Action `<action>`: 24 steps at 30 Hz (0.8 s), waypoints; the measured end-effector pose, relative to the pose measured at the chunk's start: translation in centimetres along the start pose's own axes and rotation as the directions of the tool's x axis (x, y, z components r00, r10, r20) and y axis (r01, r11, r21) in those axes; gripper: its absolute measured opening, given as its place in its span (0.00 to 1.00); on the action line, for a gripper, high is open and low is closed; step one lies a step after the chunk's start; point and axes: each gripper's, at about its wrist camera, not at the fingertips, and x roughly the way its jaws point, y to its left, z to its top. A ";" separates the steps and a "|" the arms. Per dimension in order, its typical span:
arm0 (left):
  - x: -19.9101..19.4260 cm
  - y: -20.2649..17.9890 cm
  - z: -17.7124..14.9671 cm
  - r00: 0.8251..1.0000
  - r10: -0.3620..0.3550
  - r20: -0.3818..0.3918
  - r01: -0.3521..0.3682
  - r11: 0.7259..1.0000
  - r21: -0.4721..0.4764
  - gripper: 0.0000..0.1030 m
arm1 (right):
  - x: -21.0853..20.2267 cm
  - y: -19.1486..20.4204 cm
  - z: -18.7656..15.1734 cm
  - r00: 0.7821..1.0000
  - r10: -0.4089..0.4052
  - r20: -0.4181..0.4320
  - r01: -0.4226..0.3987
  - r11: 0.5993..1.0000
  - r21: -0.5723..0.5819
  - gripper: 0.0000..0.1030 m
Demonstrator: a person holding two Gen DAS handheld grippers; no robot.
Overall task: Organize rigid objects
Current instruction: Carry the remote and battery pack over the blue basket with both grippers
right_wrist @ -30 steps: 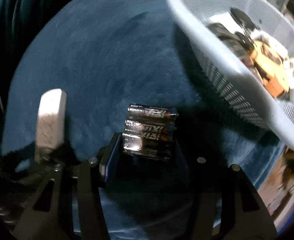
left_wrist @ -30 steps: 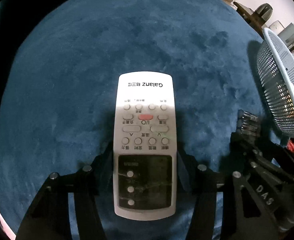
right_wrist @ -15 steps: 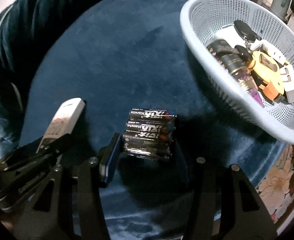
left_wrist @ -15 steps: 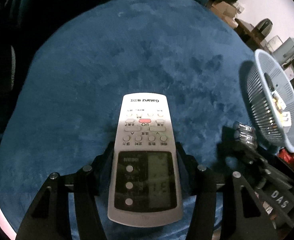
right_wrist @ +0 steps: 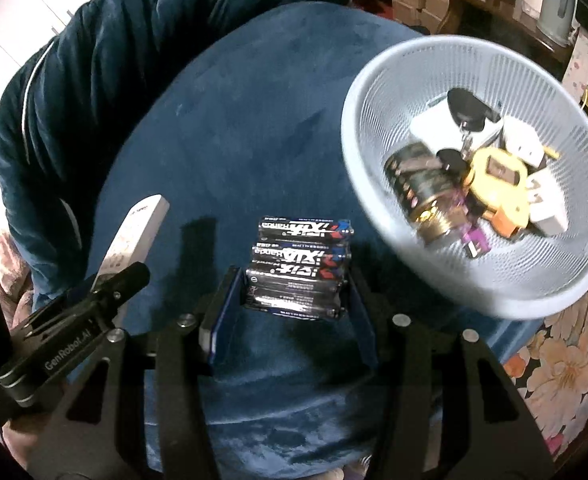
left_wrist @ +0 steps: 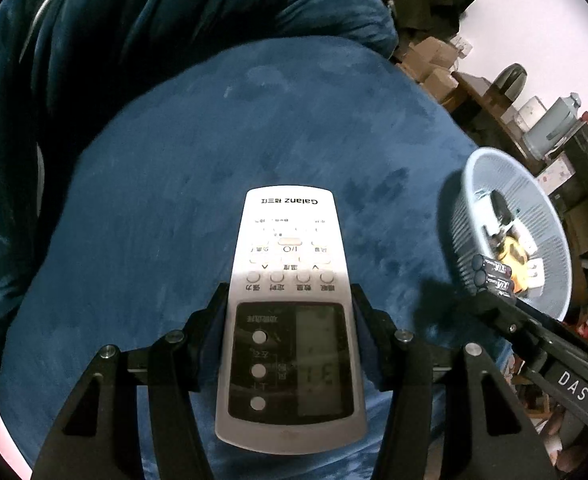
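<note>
The left gripper (left_wrist: 290, 312), a black two-finger tool, points steeply down, its jaws clamped on the sides of a white rectangular plastic remote control (left_wrist: 290, 280) held clear of the blue plush cushion (left_wrist: 174, 200). The right gripper (right_wrist: 294, 300), black with blue-lined fingers (right_wrist: 224, 308), tilts down likewise beside it, gripping a shrink-wrapped pack of black cylindrical batteries (right_wrist: 299, 264) over the cushion's right edge.
</note>
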 end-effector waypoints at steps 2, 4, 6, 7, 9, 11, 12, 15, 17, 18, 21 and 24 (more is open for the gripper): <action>-0.6 -0.8 0.8 1.000 -0.007 0.020 0.006 1.000 0.011 0.56 | -0.7 -0.5 0.7 1.000 0.000 0.015 0.000 1.000 0.003 0.51; -1.6 -1.8 1.6 0.999 -0.019 0.041 0.017 0.999 0.030 0.56 | -1.5 -1.2 1.6 1.000 0.005 0.030 -0.006 1.000 0.012 0.51; -2.2 -3.1 2.5 0.998 -0.037 0.055 0.034 0.998 0.051 0.56 | -2.5 -2.2 2.6 0.999 0.015 0.042 -0.016 0.999 0.030 0.51; -2.4 -4.0 3.0 0.997 -0.046 0.062 0.042 0.997 0.067 0.56 | -2.7 -2.7 2.9 0.999 0.017 0.049 -0.019 0.999 0.040 0.51; -2.9 -5.7 3.7 0.996 -0.056 0.070 0.049 0.994 0.101 0.56 | -3.5 -4.3 3.5 0.998 0.008 0.069 -0.012 0.998 0.067 0.51; -3.1 -7.7 4.5 0.994 -0.076 0.074 0.066 0.989 0.135 0.56 | -3.6 -5.4 3.8 0.997 -0.010 0.083 0.003 0.996 0.085 0.51; -3.1 -8.8 4.8 0.994 -0.085 0.073 0.074 0.986 0.152 0.56 | -3.9 -6.5 4.1 0.996 -0.024 0.089 0.015 0.995 0.102 0.51; -2.7 -12.0 5.5 0.992 -0.104 0.064 0.089 0.974 0.206 0.56 | -4.1 -9.2 4.2 0.993 -0.060 0.102 0.044 0.987 0.156 0.51; -2.2 -14.0 5.9 0.992 -0.120 0.049 0.106 0.967 0.234 0.56 | -3.9 -11.2 4.0 0.992 -0.070 0.102 0.048 0.976 0.211 0.51; -2.0 -14.8 5.9 0.991 -0.126 0.042 0.112 0.963 0.245 0.56 | -4.0 -12.4 3.9 0.992 -0.073 0.098 0.048 0.971 0.235 0.51; -1.0 -17.7 5.7 0.990 -0.143 0.010 0.135 0.951 0.277 0.56 | -3.9 -14.1 3.8 0.993 -0.074 0.092 0.046 0.959 0.278 0.51; -0.1 -19.9 5.5 0.989 -0.149 -0.008 0.144 0.941 0.306 0.56 | -4.0 -15.1 4.0 0.992 -0.080 0.095 0.048 0.951 0.305 0.51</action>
